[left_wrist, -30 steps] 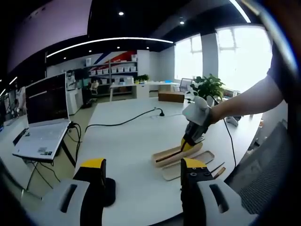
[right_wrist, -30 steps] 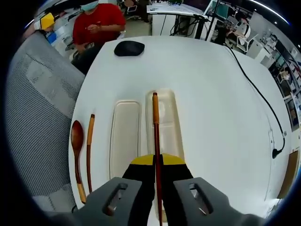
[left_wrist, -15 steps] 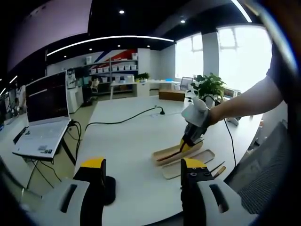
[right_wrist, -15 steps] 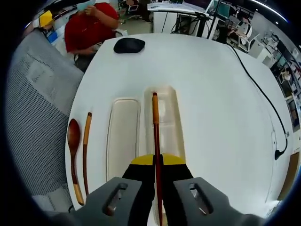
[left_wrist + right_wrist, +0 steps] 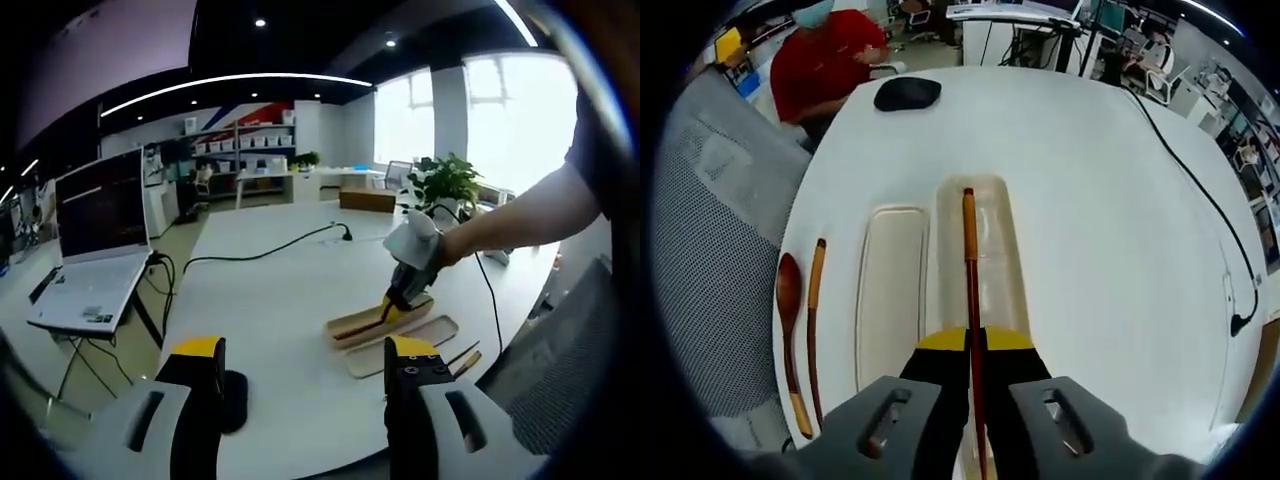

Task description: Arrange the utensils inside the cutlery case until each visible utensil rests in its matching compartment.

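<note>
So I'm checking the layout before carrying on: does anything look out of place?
Yes. The wooden spoon and a lone chopstick lie on the bare table, left of the lid, outside the case. The right gripper holds another chopstick over the case.

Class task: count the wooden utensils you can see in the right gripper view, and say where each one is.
3. One chopstick is clamped in the right tool, over the open case. A spoon and a second chopstick lie on the table beside the lid. More may be hidden.
</note>
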Available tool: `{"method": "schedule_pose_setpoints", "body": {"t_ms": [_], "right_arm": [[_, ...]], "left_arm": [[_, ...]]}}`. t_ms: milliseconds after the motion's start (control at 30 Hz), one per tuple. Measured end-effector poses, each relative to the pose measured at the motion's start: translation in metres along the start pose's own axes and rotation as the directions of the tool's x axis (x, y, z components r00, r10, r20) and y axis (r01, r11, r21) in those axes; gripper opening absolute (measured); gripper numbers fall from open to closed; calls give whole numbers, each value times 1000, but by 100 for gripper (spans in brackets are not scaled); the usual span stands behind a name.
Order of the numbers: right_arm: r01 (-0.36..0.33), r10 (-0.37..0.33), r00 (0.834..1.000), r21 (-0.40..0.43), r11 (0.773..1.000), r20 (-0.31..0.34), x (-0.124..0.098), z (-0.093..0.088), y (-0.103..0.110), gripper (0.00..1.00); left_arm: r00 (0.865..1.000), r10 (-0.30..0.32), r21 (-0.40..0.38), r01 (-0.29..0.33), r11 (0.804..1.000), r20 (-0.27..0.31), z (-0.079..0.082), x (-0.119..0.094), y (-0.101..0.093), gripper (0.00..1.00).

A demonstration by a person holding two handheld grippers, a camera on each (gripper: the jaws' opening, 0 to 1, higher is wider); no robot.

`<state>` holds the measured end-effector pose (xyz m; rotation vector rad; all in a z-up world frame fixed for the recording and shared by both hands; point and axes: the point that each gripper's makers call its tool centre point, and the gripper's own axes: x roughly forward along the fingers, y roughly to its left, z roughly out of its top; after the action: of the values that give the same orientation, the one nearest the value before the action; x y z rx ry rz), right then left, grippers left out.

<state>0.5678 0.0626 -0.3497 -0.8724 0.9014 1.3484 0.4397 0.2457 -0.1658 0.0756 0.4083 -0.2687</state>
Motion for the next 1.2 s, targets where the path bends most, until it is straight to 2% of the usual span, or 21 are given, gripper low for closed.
{"method": "schedule_pose_setpoints", "body": {"t_ms": [133,300,400,467,600,767,933,1100,1200], "right_arm": [[-1,1,1000,-16,1000,-8,2,-2,0,0],[3,-3,1000,-3,1000,-13,3,-2,-2,0],[21,-21,1000,-58,998,3,2,0,-4,1],[10,-9,1000,-45,999,5,1,0,-3,1],[23,-23,1000,-23,999,15,-2,1,-5,10],[52,-51,998,-27,998,48,-11,8,-8,13],[82,-79,994,-30,996,69,-20,11,-8,22],[108,-107,990,-9,994,90,-30,12,-9,29],[120,-121,987,11,993,108,-37,12,-8,30]], "left_arm": [[1000,4,32,-4,999,-6,1,1,-2,66],[1000,2,15,-2,1000,-6,0,1,0,66],[1000,-2,34,2,999,-12,0,1,-2,66],[1000,-3,23,3,1000,-9,-1,1,-1,66],[1000,-8,22,8,1000,-13,-1,1,-2,66],[1000,-9,19,9,1000,-11,-4,3,1,66],[1000,-9,25,9,1000,-10,-2,2,0,66],[1000,-6,30,6,1000,-5,-1,1,-1,66],[1000,-6,27,6,1000,-4,0,1,-1,66]]}}
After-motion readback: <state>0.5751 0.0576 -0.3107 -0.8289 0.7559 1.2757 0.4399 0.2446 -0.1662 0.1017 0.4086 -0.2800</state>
